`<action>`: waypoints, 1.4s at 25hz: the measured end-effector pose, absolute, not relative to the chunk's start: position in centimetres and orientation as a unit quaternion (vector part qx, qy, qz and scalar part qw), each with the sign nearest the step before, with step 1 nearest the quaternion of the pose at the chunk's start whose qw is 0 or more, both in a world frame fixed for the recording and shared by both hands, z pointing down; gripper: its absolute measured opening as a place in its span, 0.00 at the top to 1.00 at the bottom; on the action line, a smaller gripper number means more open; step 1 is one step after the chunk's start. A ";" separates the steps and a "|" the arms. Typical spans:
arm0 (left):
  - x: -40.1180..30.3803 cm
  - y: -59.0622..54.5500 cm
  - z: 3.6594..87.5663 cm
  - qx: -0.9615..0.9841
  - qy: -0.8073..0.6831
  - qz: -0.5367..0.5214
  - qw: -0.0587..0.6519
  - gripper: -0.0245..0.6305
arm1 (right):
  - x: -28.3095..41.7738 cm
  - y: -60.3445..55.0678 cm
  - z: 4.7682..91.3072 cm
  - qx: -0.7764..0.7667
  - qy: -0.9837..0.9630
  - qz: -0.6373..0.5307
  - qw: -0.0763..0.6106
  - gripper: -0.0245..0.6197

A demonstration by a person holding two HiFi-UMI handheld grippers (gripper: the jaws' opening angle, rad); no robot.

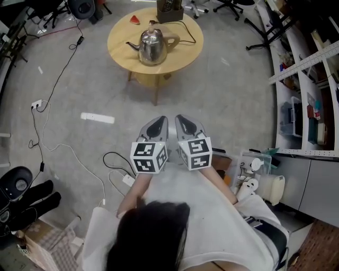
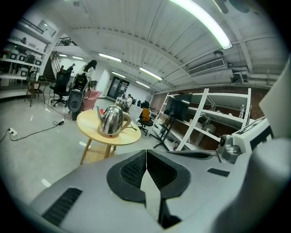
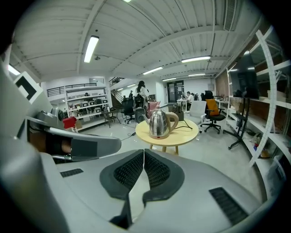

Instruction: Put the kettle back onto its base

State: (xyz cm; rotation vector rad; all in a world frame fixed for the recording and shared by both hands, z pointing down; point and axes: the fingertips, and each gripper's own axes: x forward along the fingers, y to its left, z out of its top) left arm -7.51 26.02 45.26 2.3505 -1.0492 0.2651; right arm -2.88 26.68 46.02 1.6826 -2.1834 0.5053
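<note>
Kettle [image 1: 152, 46] well beyond left hand-held gripper [image 1: 159, 122] and right hand-held gripper [image 1: 185, 121]

Round wood table [image 1: 183, 53] w/ kettle [image 1: 152, 46], red wedge [image 1: 135, 19], dark box [image 1: 169, 10] on top.

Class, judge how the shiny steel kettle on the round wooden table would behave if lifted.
The shiny steel kettle looks rigid. Its polished rounded body is probably slippery; the beige side handle seems the safer hold. Lifted there, it may tilt spout-down.
</note>
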 end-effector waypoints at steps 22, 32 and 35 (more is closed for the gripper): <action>-10.2 20.2 44.6 0.884 -0.377 0.098 0.258 0.92 | -4.2 21.5 46.1 0.619 -0.748 0.179 0.159 0.92; -11.4 19.2 44.6 0.880 -0.387 0.091 0.259 0.92 | -4.3 21.0 46.6 0.624 -0.741 0.196 0.153 0.92; -11.7 19.0 44.5 0.880 -0.389 0.087 0.258 0.92 | -4.5 20.7 46.2 0.624 -0.743 0.192 0.147 0.92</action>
